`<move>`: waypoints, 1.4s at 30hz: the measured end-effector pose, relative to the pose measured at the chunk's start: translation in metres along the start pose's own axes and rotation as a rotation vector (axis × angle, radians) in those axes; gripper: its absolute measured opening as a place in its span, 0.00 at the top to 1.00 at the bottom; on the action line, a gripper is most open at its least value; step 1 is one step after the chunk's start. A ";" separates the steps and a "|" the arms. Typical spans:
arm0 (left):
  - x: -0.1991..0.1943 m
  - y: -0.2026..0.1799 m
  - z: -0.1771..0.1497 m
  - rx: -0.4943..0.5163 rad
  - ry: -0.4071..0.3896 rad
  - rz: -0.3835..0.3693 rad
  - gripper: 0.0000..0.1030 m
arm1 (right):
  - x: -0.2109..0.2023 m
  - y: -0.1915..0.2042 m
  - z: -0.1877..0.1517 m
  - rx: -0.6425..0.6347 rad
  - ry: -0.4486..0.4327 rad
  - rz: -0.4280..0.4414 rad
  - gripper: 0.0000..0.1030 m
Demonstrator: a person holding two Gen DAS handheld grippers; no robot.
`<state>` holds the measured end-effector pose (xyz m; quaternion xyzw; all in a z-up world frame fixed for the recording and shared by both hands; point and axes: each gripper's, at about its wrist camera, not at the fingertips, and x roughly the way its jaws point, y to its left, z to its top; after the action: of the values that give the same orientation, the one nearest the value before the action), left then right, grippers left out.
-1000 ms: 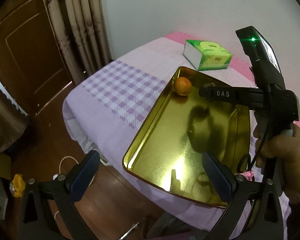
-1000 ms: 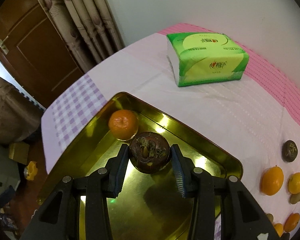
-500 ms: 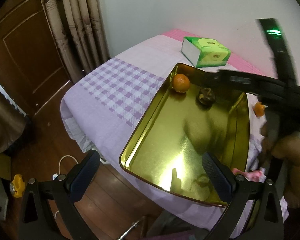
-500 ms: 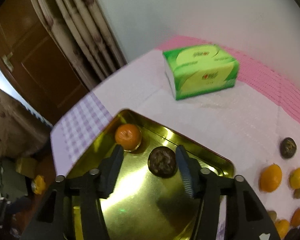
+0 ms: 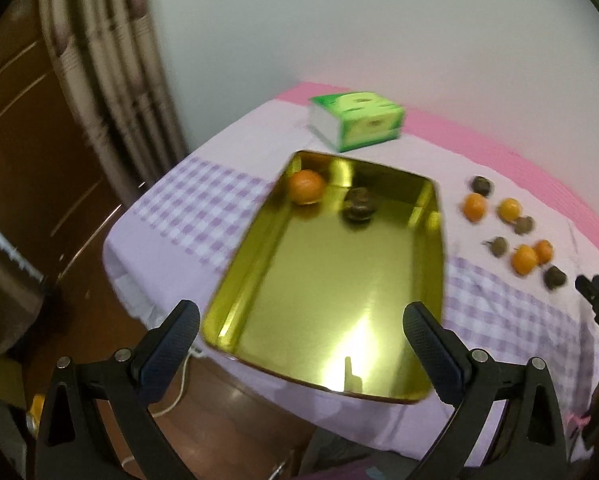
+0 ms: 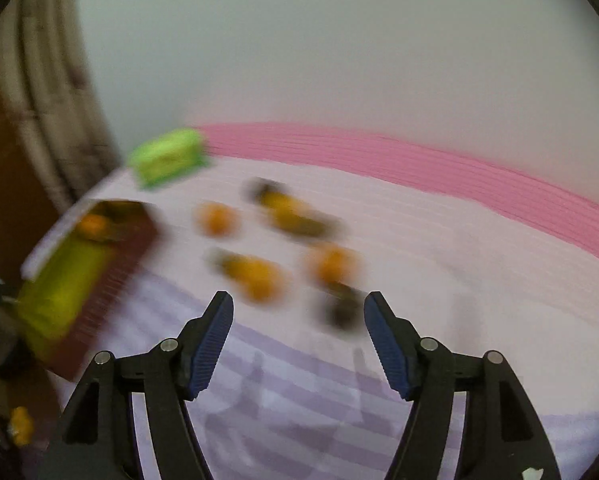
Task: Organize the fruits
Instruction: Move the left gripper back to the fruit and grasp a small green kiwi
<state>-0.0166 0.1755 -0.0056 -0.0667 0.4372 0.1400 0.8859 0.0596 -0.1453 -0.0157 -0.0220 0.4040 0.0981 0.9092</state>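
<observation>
- Pale wall and striped curtain (image 5: 111, 80) back a tabletop (image 5: 203, 208) under a lilac checked cloth with a pink far edge.
- Left tool (image 5: 299, 344): jaws spread wide and empty, hanging over the near end of the gold tray (image 5: 435, 240), touching nothing.
- Right tool (image 6: 298, 340): jaws partway apart and opening, nothing between the pads; it points at the loose fruit, a blurred dark fruit (image 6: 341, 308) just beyond its tips.
- Inside the tray, at its far end: one orange (image 5: 305, 186) in the far left corner and one dark round fruit (image 5: 358, 210) just right of it, apart.
- Right of the tray on the cloth: four oranges, such as one (image 5: 474, 207), and five dark fruits, such as one (image 5: 481, 185), scattered close together.
- One green tissue pack (image 5: 355, 120) lies beyond the tray, near the wall.
- Nothing stands between either tool and the fruit.
</observation>
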 end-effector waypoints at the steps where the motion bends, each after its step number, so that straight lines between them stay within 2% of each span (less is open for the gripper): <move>1: -0.002 -0.006 0.000 0.020 -0.008 -0.022 0.02 | -0.002 -0.021 -0.008 0.019 0.012 -0.050 0.36; 4: -0.010 -0.024 -0.003 0.085 -0.026 -0.101 0.02 | -0.001 -0.067 -0.026 0.042 0.040 -0.179 0.37; 7: -0.014 -0.044 -0.006 0.152 -0.002 -0.176 0.02 | 0.007 -0.099 -0.041 0.071 0.065 -0.237 0.37; 9: -0.012 -0.060 -0.006 0.196 0.026 -0.235 0.03 | 0.010 -0.112 -0.047 0.098 0.070 -0.236 0.36; 11: -0.006 -0.078 0.000 0.238 0.057 -0.284 0.07 | 0.012 -0.122 -0.051 0.135 0.073 -0.206 0.34; 12: -0.004 -0.086 0.003 0.256 0.061 -0.302 0.12 | 0.011 -0.123 -0.050 0.141 0.066 -0.194 0.34; 14: 0.003 -0.108 0.014 0.317 0.064 -0.355 0.14 | 0.007 -0.122 -0.051 0.129 0.046 -0.189 0.33; 17: 0.025 -0.137 0.033 0.385 0.085 -0.377 0.26 | 0.011 -0.120 -0.055 0.118 0.052 -0.169 0.32; 19: 0.050 -0.152 0.047 0.374 0.157 -0.387 0.40 | 0.009 -0.123 -0.057 0.117 0.046 -0.156 0.29; 21: 0.078 -0.162 0.059 0.308 0.243 -0.433 0.46 | 0.013 -0.122 -0.056 0.126 0.047 -0.144 0.28; 25: 0.113 -0.177 0.069 0.229 0.330 -0.450 0.49 | 0.013 -0.132 -0.058 0.168 0.049 -0.108 0.28; 31: 0.146 -0.199 0.077 0.186 0.373 -0.419 0.49 | 0.015 -0.134 -0.057 0.171 0.060 -0.079 0.27; 35: 0.164 -0.209 0.075 0.181 0.412 -0.384 0.58 | 0.015 -0.134 -0.057 0.169 0.057 -0.064 0.26; 37: 0.162 -0.212 0.077 0.186 0.385 -0.374 0.62 | 0.014 -0.135 -0.057 0.176 0.057 -0.062 0.24; 42: 0.156 -0.214 0.073 0.206 0.327 -0.360 0.66 | 0.015 -0.136 -0.057 0.177 0.060 -0.057 0.22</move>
<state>0.1947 0.0190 -0.0854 -0.0745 0.5677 -0.0780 0.8162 0.0545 -0.2827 -0.0699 0.0439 0.4375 0.0355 0.8975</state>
